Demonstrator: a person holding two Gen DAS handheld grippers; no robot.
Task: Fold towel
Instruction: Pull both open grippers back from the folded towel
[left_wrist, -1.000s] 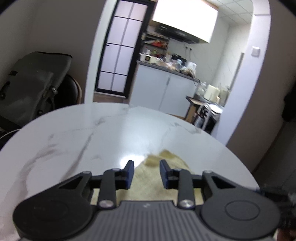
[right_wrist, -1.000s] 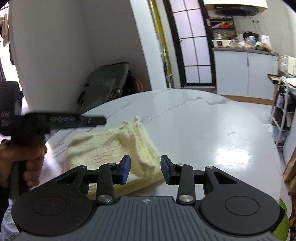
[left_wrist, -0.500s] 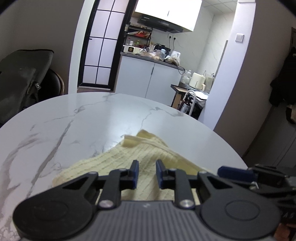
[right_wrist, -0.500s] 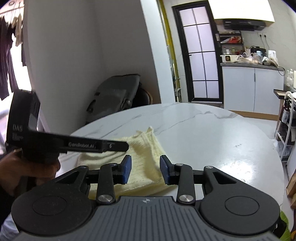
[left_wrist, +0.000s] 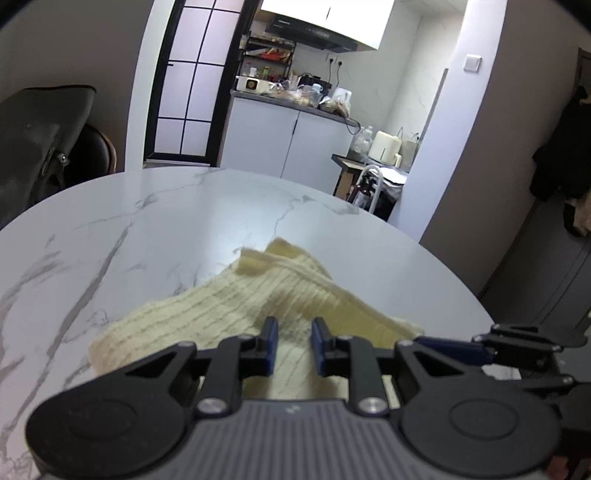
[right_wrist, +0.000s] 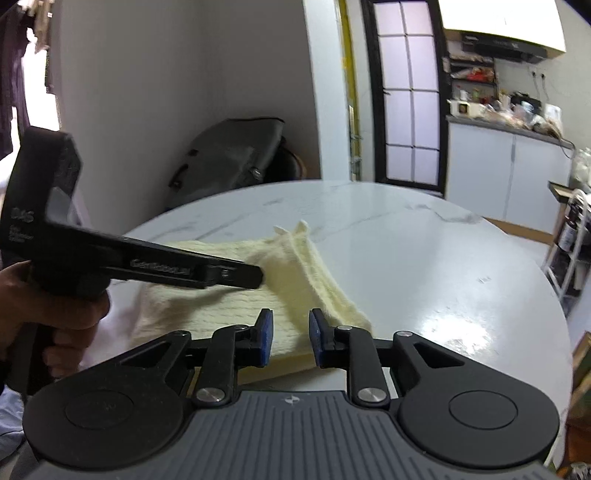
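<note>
A pale yellow knitted towel (left_wrist: 229, 306) lies folded on the round white marble table (left_wrist: 147, 221), one corner sticking up at its far end. My left gripper (left_wrist: 293, 328) hovers over the towel's near part. Its blue pads stand a narrow gap apart with nothing pinched, and the cloth shows beneath the gap. My right gripper (right_wrist: 290, 321) hangs over the towel's (right_wrist: 295, 266) near right edge, jaws equally narrow and empty. A hand (right_wrist: 55, 314) holds the left gripper (right_wrist: 255, 275), whose tip reaches over the cloth. The right gripper's (left_wrist: 421, 341) blue finger shows at the left wrist view's right edge.
A chair with a dark bag (right_wrist: 229, 155) on it stands behind the table (right_wrist: 424, 266). Beyond it are a glass door, a kitchen counter (left_wrist: 291, 103) and a metal rack (right_wrist: 569, 240) on the right. The table's rim curves close on the right.
Both pairs of jaws have narrowed. The left wrist view now looks across more of the towel. In the right wrist view the left gripper has reached further right over the cloth.
</note>
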